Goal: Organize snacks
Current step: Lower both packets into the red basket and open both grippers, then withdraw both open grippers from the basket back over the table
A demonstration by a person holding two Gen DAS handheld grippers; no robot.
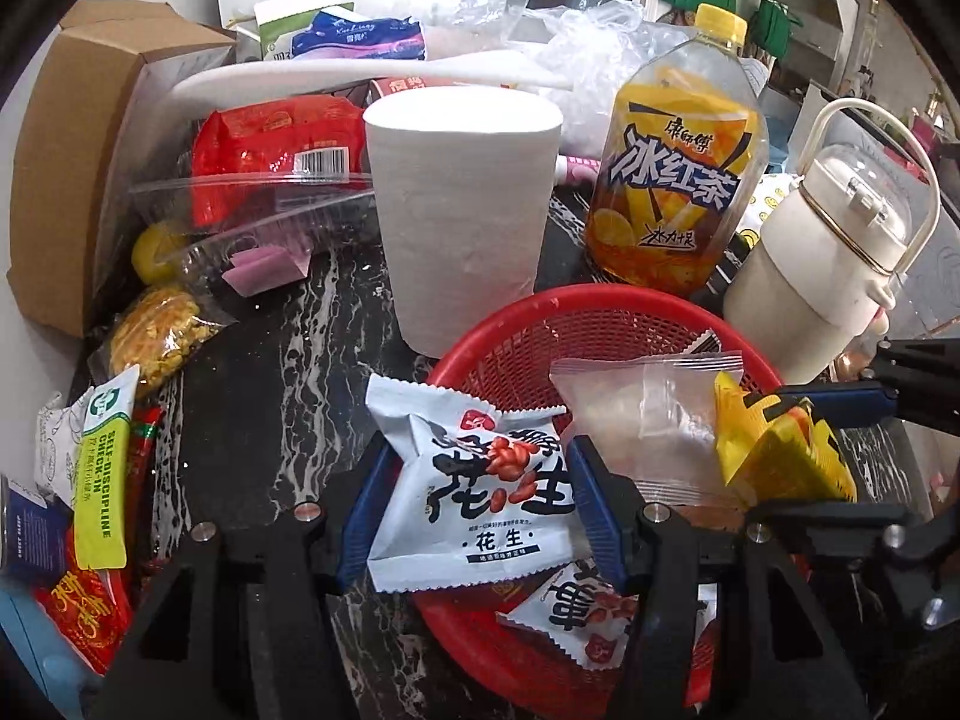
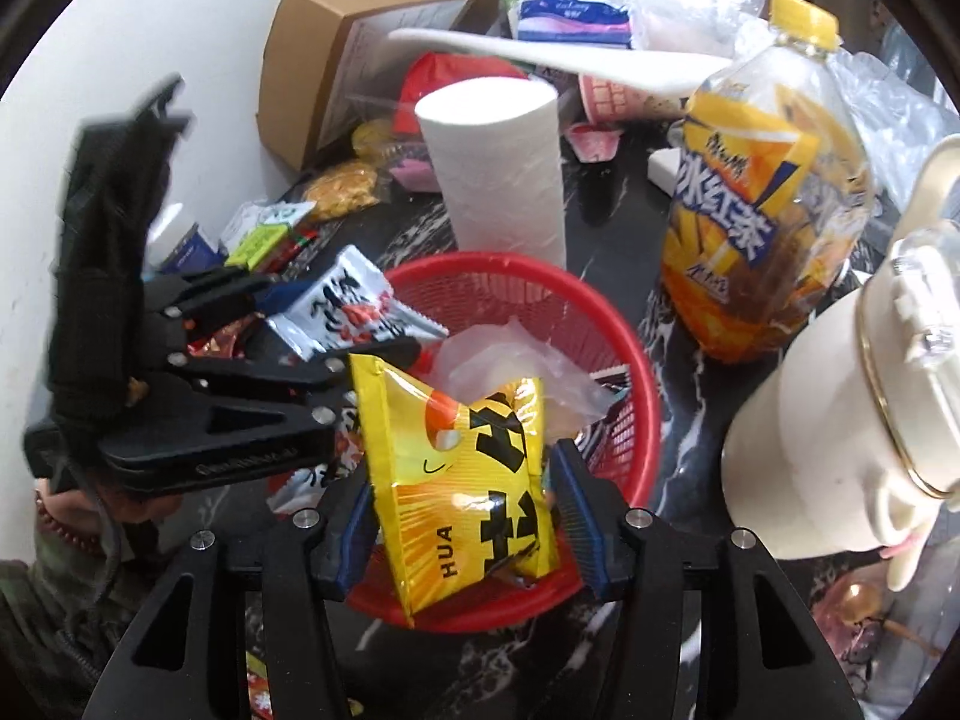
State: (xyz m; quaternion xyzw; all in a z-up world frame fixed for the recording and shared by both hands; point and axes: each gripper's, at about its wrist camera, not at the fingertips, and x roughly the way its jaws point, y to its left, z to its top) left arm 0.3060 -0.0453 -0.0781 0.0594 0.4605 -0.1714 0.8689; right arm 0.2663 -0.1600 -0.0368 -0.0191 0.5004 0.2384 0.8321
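Note:
A red mesh basket (image 1: pixel 600 297) (image 2: pixel 510 261) sits on the black marble table. My left gripper (image 1: pixel 480 516) (image 2: pixel 354 324) is shut on a white peanut packet (image 1: pixel 474 498) (image 2: pixel 354 315), hanging over the basket's left rim. My right gripper (image 2: pixel 465 510) (image 1: pixel 774 450) stands open around a yellow snack packet (image 2: pixel 462 474) (image 1: pixel 780 450), which leans upright in the basket; a slim gap shows at the right pad. A clear wrapped snack (image 1: pixel 642 420) (image 2: pixel 510 354) and a second white peanut packet (image 1: pixel 576 612) lie inside the basket.
Behind the basket stand a paper roll (image 1: pixel 462 210), an iced tea bottle (image 1: pixel 678 180) and a cream jug (image 1: pixel 822 276). A cardboard box (image 1: pixel 72 168) and loose snack packets (image 1: pixel 156 336) crowd the left side. A person's sleeve (image 2: pixel 54 600) is at lower left.

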